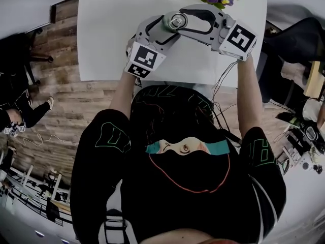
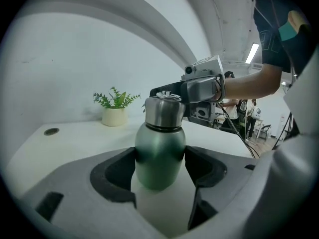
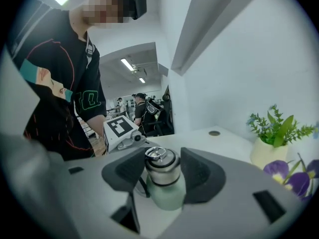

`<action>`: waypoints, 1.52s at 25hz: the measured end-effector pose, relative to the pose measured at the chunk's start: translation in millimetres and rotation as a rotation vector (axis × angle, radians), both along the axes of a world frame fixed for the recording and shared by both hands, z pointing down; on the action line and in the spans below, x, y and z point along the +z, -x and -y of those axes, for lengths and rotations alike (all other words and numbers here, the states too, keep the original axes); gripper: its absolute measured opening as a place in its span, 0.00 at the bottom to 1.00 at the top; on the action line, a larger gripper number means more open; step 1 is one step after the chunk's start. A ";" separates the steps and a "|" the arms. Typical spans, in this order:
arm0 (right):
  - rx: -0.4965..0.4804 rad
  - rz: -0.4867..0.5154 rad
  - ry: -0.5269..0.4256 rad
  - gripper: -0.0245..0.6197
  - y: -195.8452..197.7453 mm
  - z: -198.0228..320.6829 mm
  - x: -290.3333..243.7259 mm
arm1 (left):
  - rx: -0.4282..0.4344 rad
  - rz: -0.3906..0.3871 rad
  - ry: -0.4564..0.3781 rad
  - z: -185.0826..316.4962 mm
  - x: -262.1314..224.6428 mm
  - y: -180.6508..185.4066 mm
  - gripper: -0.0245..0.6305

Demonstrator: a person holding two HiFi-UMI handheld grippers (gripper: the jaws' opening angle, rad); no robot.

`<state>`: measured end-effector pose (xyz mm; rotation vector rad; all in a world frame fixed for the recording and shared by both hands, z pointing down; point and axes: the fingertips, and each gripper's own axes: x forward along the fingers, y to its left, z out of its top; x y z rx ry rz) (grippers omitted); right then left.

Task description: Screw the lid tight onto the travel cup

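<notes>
Plant and flowers are set aside on the desk; green cup is clamped in left tongs, steel lid in right tongs.

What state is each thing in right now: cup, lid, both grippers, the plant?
travel cup: upright, gripped around its green body.
lid: seated on the travel cup; how tight cannot be told.
left gripper: shut on the travel cup.
right gripper: shut on the lid.
potted plant: upright on the table, untouched.
</notes>
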<state>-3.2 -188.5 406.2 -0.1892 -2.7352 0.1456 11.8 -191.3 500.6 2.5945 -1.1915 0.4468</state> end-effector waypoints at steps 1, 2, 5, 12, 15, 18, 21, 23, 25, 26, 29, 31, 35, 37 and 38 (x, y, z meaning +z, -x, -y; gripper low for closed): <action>-0.003 0.001 0.005 0.39 0.0 -0.2 -0.2 | -0.003 -0.004 0.005 -1.1 1.5 0.2 0.53; -0.003 0.001 0.006 0.39 -0.1 0.0 -0.5 | -0.004 -0.006 0.009 -1.7 2.7 0.4 0.53; 0.020 0.004 -0.009 0.39 0.2 2.0 -1.2 | -0.005 -0.005 0.003 0.4 2.4 0.7 0.53; 0.159 0.025 -0.053 0.39 3.5 6.5 -0.8 | 0.000 0.006 0.008 2.3 2.3 4.3 0.53; 0.250 0.039 -0.061 0.39 3.4 7.3 2.4 | 0.003 0.023 0.007 1.7 5.9 5.6 0.53; 0.333 0.047 -0.071 0.39 1.7 6.8 4.0 | 0.006 0.050 0.002 1.1 8.1 5.3 0.53; 0.424 0.062 -0.074 0.39 -1.0 8.7 4.4 | 0.012 0.071 0.000 2.3 9.5 3.7 0.53; 0.489 0.073 -0.062 0.39 -1.9 9.2 5.0 | 0.008 0.078 0.002 1.7 10.3 4.2 0.53; 0.553 0.084 -0.054 0.39 -2.4 9.8 5.6 | 0.006 0.084 0.001 1.7 11.0 5.2 0.52; 0.582 0.089 -0.053 0.39 -3.9 10.0 5.8 | 0.006 0.087 0.000 1.7 11.4 4.3 0.52; 0.655 0.098 -0.053 0.39 -10.1 8.8 6.7 | 0.004 0.090 0.003 -0.2 12.8 -0.8 0.52; 0.695 0.105 -0.056 0.39 -11.2 9.0 7.0 | 0.000 0.094 0.003 0.3 13.2 -1.1 0.52; 0.744 0.126 -0.034 0.39 -11.7 9.6 6.7 | -0.013 0.093 0.004 0.3 13.4 0.7 0.52; 0.752 0.125 -0.033 0.39 -12.1 9.2 7.0 | -0.016 0.090 0.007 -0.4 14.3 0.4 0.52; 0.753 0.123 -0.037 0.39 -12.2 9.6 7.2 | -0.015 0.090 0.007 0.0 14.7 0.2 0.52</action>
